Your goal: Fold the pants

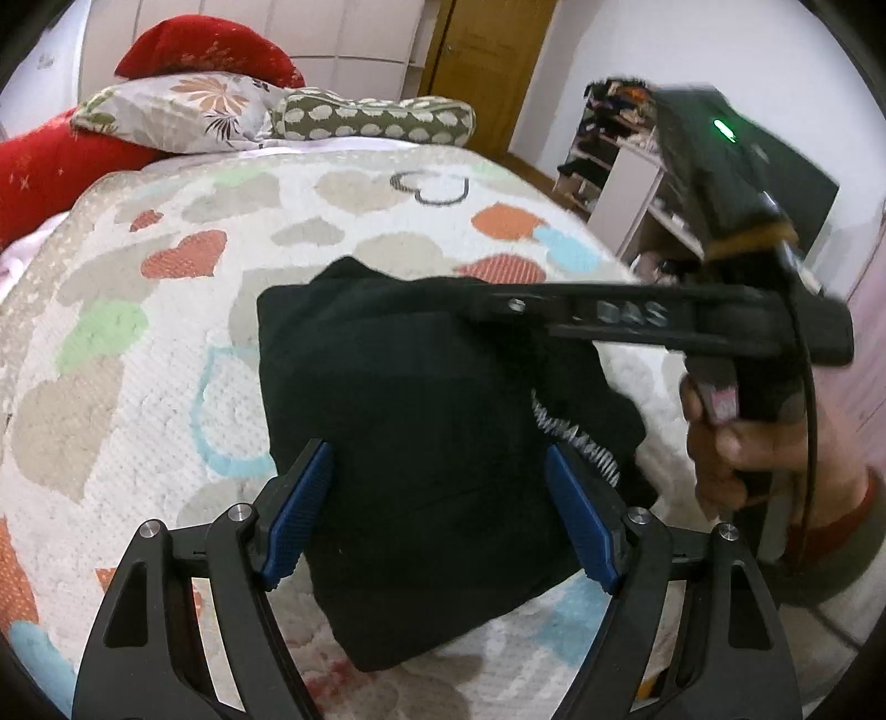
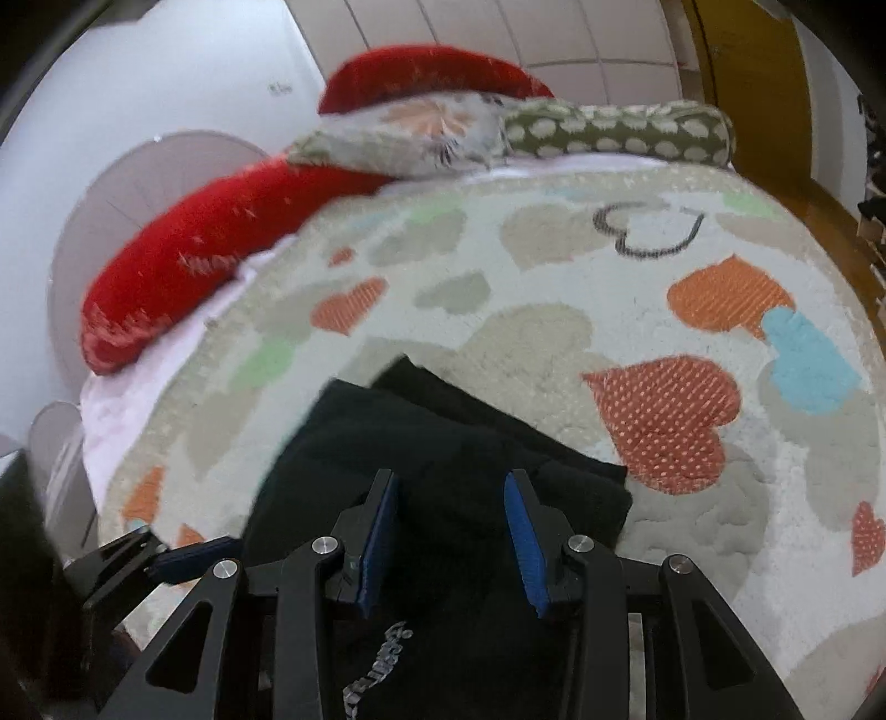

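Black pants [image 1: 421, 443] lie folded into a thick rectangle on the heart-patterned bedspread [image 1: 166, 343]. A patterned drawstring shows at their right edge. My left gripper [image 1: 440, 515] is open just above the near part of the pants, one blue pad on each side, holding nothing. My right gripper [image 1: 498, 310] reaches in from the right over the far right corner of the pants. In the right wrist view the right gripper [image 2: 451, 537] is open above the pants [image 2: 443, 443], empty. The left gripper's finger [image 2: 188, 554] shows at the lower left there.
Red cushions [image 1: 205, 50], a floral pillow [image 1: 177, 111] and a spotted pillow [image 1: 376, 119] lie at the head of the bed. A shelf with clothes [image 1: 614, 144] and a wooden door [image 1: 482, 66] stand to the right. The bed's edge drops off at right.
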The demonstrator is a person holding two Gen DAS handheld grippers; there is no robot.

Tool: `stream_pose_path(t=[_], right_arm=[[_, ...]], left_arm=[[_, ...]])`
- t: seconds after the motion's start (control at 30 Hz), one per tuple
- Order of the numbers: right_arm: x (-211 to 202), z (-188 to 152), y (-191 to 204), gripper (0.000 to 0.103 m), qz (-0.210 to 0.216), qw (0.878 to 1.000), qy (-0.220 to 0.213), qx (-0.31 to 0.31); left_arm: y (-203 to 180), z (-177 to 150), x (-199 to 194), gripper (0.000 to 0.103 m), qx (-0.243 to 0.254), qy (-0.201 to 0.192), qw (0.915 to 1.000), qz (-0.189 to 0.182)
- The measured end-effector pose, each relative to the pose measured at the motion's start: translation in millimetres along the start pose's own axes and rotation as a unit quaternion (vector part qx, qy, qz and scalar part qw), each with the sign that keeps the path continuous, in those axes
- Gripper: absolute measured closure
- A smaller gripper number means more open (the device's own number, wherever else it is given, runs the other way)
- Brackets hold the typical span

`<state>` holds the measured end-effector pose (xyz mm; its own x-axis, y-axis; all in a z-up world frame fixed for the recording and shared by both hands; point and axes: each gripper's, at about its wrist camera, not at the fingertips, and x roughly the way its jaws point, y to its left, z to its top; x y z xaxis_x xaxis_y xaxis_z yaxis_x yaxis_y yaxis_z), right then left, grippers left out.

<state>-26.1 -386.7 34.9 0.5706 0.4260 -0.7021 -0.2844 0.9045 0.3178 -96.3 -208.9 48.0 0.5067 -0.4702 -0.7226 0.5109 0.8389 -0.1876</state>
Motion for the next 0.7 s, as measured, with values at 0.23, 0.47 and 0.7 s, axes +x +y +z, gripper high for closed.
stream_pose_path(t=[0.23,0.47,0.7], right_arm=[[20.5,-0.6,5.1,0.064,-0.024,0.999,0.002,-0.025],[4.7,0.5,8.2,0.064,-0.019,1.0,-0.001,-0.01],[-26.8,-8.6,18.7,0.064,-0.029,0.999,-0.017,-0.017]], left_arm=[[1.0,-8.9,11.8,0.024,-0.006,-0.004,1.0,0.002],[-1.5,-12.8,7.1,0.024,-0.012,-0.01,0.9998,0.013],[1.0,-14.9,-9.0,0.024,-0.044,-0.027,0.9985,0.02]])
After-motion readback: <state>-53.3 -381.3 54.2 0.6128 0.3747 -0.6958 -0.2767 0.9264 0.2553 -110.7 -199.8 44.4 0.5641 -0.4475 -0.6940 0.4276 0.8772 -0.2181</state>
